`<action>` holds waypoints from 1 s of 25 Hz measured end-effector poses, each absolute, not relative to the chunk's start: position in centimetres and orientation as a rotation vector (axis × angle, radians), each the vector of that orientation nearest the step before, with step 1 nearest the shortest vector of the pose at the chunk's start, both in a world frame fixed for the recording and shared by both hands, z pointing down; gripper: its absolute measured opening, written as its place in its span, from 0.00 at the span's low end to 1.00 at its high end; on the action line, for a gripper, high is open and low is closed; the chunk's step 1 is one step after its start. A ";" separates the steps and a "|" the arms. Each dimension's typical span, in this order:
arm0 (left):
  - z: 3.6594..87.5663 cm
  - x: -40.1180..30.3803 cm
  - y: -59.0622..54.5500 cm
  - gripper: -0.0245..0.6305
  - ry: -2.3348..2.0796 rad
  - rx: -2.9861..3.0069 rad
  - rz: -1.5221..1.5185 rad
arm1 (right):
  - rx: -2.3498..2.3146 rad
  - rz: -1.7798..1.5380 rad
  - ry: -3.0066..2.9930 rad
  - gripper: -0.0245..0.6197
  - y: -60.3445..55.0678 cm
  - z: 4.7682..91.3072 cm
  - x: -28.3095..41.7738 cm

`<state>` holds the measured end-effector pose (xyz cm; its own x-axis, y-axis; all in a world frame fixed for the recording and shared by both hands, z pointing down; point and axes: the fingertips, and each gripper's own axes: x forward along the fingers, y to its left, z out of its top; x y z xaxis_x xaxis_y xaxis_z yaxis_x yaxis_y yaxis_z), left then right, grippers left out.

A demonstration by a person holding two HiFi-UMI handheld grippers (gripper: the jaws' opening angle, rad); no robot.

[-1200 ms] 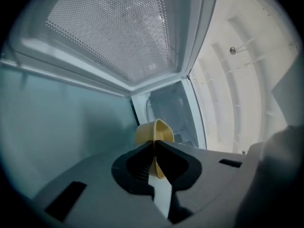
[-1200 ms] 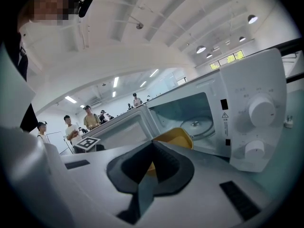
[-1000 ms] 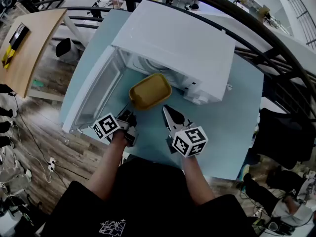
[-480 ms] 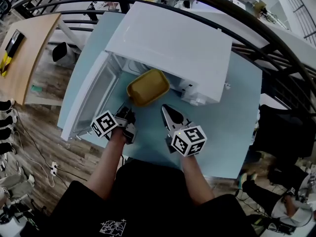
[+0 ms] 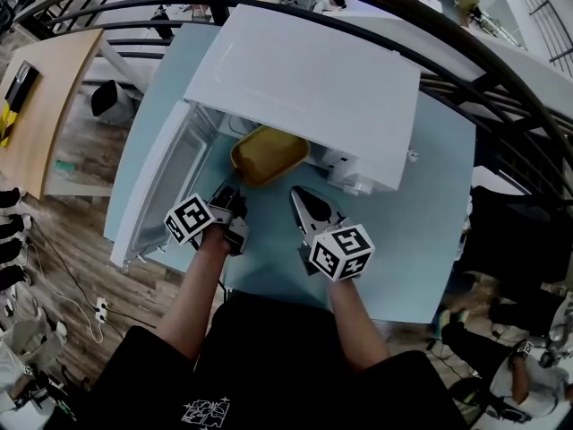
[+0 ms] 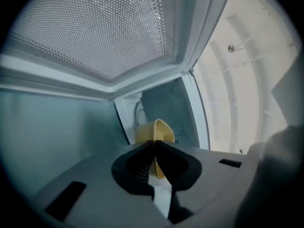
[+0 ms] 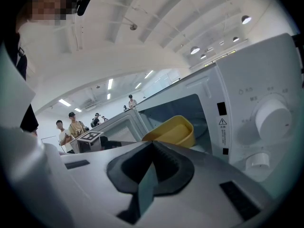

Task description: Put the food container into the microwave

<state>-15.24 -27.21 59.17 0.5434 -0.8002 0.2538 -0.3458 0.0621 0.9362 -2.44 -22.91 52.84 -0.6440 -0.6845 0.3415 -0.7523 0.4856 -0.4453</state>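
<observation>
The yellow food container (image 5: pixel 269 153) sits tilted in the mouth of the white microwave (image 5: pixel 304 83), with its far end under the microwave's top. The door (image 5: pixel 166 182) hangs open to the left. My left gripper (image 5: pixel 231 191) is shut on the container's near rim; in the left gripper view the yellow rim (image 6: pixel 154 131) shows pinched at the left gripper's (image 6: pixel 155 144) tips. My right gripper (image 5: pixel 298 195) hovers beside it, to the right, shut and holding nothing. The right gripper (image 7: pixel 152 144) looks at the container (image 7: pixel 173 131) from the side.
The microwave stands on a pale blue table (image 5: pixel 421 204). Its dials (image 7: pixel 270 120) are right of the cavity. The door's mesh window (image 6: pixel 95 32) is close on the left. A wooden desk (image 5: pixel 36 97) and a black railing (image 5: pixel 501 79) lie beyond. Several people stand far off.
The left gripper has pushed the container forward, deeper under the microwave's top. The right gripper has stayed beside it, shut.
</observation>
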 end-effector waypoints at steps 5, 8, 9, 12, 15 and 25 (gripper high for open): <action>59.2 -14.7 -28.6 0.08 -1.014 1.539 -0.449 | 1.279 0.872 -2.605 0.05 -24.1 52.9 -2.0; 59.3 -14.3 -29.3 0.08 -1.009 1.539 -0.447 | 1.285 0.874 -2.600 0.05 -24.5 53.1 -1.8; 59.4 -14.3 -29.5 0.08 -1.008 1.540 -0.447 | 1.288 0.876 -2.598 0.05 -24.6 53.2 -1.7; 59.4 -14.0 -30.3 0.08 -1.005 1.543 -0.444 | 1.295 0.882 -2.597 0.05 -25.0 53.3 -1.6; 59.2 -13.6 -31.2 0.08 -1.001 1.547 -0.444 | 1.303 0.888 -2.596 0.05 -25.5 53.2 -1.5; 59.2 -12.9 -33.9 0.08 -0.992 1.558 -0.465 | 1.322 0.902 -2.588 0.05 -26.7 53.7 -1.8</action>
